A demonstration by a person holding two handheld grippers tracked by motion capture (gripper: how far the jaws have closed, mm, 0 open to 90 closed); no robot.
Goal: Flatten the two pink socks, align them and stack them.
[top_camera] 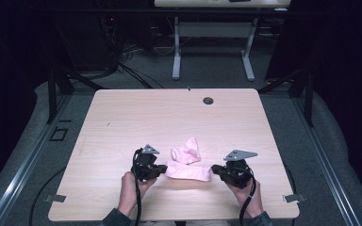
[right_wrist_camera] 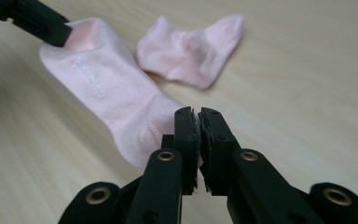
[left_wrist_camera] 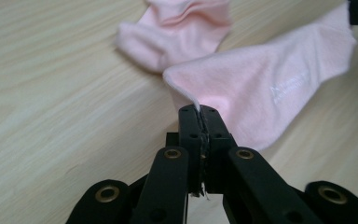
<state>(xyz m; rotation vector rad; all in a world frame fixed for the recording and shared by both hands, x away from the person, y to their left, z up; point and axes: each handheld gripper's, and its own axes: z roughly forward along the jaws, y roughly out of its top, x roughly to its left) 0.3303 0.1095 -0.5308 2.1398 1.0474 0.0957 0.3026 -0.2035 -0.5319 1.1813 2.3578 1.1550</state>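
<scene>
A: Where is your left gripper (top_camera: 161, 169) now?

B: At the left end of the stretched pink sock (top_camera: 187, 172), on the near part of the wooden table (top_camera: 122, 117). In the left gripper view your jaws are pressed together on the sock's edge (left_wrist_camera: 261, 88); a thin fold of fabric rises between the pads.

A: And your right gripper (top_camera: 215, 171)?

B: At the opposite end of that same sock. In the right gripper view your jaws stand nearly together, with the sock's end (right_wrist_camera: 121, 102) running in at the left pad. A sliver of a gap shows near the tips, yet the fabric appears pinched lower down.

A: So where does the sock lie?

B: Between your two grippers, spanning from one to the other, flat and close to the tabletop. You can see faint pale lettering on its side in both gripper views.

A: Anything else near it?

B: A second pink sock (top_camera: 186, 151), crumpled, lies just behind the stretched one, towards the table's far edge. Its near side touches or almost touches the stretched sock; you hold no part of it.
</scene>
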